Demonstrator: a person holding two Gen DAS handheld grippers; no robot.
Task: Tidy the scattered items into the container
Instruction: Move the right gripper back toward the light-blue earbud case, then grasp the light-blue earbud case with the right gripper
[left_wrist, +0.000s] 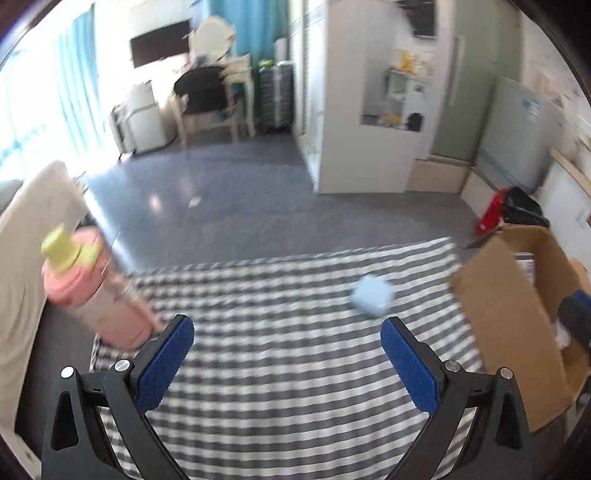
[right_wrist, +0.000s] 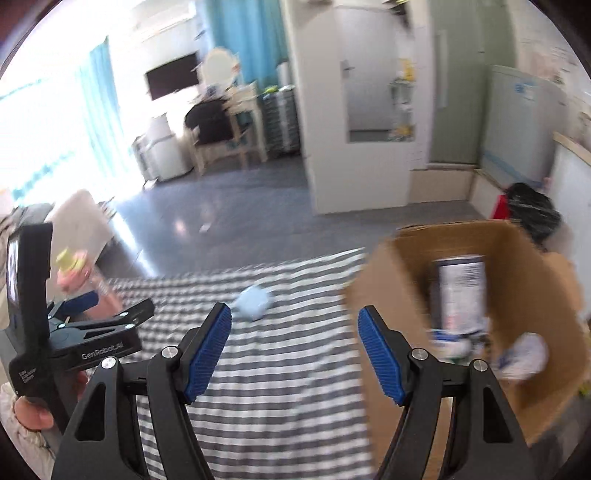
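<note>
Left wrist view: the left tool (left_wrist: 287, 363) hangs with fingers apart, empty, over the striped cloth (left_wrist: 288, 369). A pink bottle (left_wrist: 94, 295) stands just left; a blue item (left_wrist: 372, 295) lies ahead; the cardboard box (left_wrist: 517, 325) sits right.

Right wrist view: the right tool (right_wrist: 294, 354) is spread apart, empty, beside the cardboard box (right_wrist: 391, 295), which holds packages (right_wrist: 463, 291).

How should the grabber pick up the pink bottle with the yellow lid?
Grip the pink bottle across its round body, below the yellow lid, probably coming in from the side. It seems to stand tilted at the striped cloth's left edge, beside the open left gripper. The lid looks knobbly and harder to pinch.
</note>
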